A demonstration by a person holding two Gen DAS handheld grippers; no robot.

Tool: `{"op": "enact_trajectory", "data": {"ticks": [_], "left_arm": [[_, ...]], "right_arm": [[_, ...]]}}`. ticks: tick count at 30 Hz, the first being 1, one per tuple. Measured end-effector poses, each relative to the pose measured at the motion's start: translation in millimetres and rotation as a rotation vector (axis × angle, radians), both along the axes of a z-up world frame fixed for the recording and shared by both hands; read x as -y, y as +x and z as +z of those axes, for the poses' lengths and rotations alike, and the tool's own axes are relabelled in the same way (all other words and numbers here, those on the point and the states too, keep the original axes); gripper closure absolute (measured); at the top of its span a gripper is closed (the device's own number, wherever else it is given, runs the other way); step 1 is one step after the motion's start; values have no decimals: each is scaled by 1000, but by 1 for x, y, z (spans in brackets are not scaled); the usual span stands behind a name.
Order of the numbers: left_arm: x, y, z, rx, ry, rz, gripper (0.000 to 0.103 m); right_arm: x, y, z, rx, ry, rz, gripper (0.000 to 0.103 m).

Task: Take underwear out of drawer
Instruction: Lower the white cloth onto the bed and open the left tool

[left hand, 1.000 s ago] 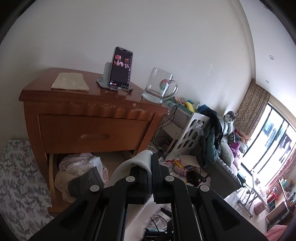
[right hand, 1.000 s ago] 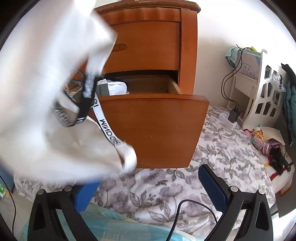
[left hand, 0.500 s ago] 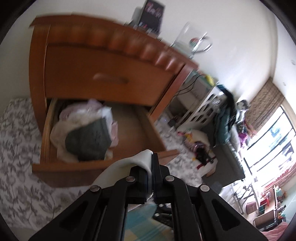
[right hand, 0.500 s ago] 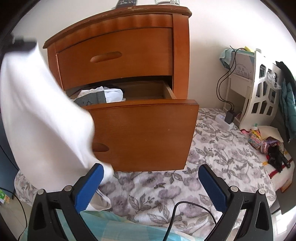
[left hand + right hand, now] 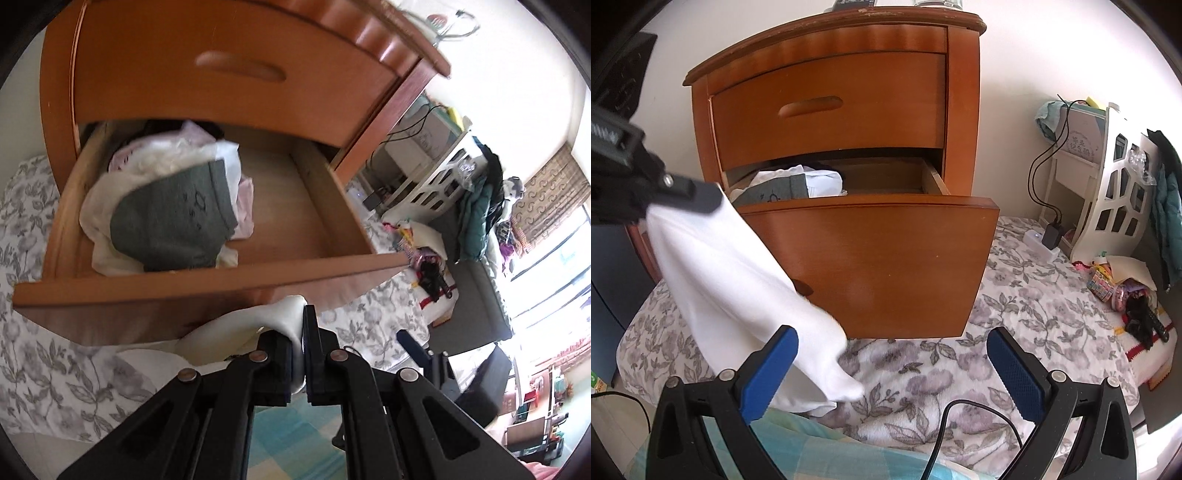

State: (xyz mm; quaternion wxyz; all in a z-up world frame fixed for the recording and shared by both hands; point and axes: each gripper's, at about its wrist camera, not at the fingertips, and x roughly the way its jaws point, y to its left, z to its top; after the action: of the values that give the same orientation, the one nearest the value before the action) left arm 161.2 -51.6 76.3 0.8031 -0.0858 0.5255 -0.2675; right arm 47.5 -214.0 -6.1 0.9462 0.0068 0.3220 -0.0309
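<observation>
My left gripper [image 5: 300, 332] is shut on white underwear [image 5: 258, 321], which bunches between its black fingers just in front of the open lower drawer [image 5: 207, 284]. In the right wrist view that same left gripper [image 5: 701, 199] holds the white underwear [image 5: 738, 288] hanging down to the flowered blanket [image 5: 997, 332] left of the drawer front [image 5: 886, 266]. Grey underwear [image 5: 170, 221] lies on pale clothes [image 5: 147, 162] at the drawer's left end. My right gripper [image 5: 892, 369] stands open with blue pads, low before the drawer, holding nothing.
The wooden nightstand [image 5: 831, 44] has a closed upper drawer [image 5: 827, 107] and a glass mug [image 5: 443, 22] on top. A white rack [image 5: 1115, 192] with clothes, a charger [image 5: 1052, 236] with cables and small clutter [image 5: 1126, 295] lie to the right. A cable [image 5: 960, 413] runs beneath my right gripper.
The left gripper has come down from nightstand-top height to the drawer front, carrying the white underwear. The cloth has swung clear of the right camera and now hangs lower at left.
</observation>
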Motion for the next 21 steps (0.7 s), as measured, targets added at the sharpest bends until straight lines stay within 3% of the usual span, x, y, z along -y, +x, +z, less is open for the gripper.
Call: {"op": "enact_trajectory", "data": {"ticks": [5,7,9,10,17,21], "left_arm": [[3,3,-19,-55,39,3,97],[4,3,-24,-69,55,2,92],[4,4,-27,-70,66,7,69],[3,4,-27,-67,69,11,65],[-5,5,-27,-60,94,25,59],[-10,4,-21,-24,132,51,37]], "right_arm": [[-1,1,-1,-6,-2,4,0],[-1,1,-1,-6,-3,6,0],[-1,0,-1,-5,-4,7,0],[-1,0,-1,-6,-3,7,0],[-2,1,-1,-9,-7,9,0],[-3,1,-2,-15,-10,14,0]]}}
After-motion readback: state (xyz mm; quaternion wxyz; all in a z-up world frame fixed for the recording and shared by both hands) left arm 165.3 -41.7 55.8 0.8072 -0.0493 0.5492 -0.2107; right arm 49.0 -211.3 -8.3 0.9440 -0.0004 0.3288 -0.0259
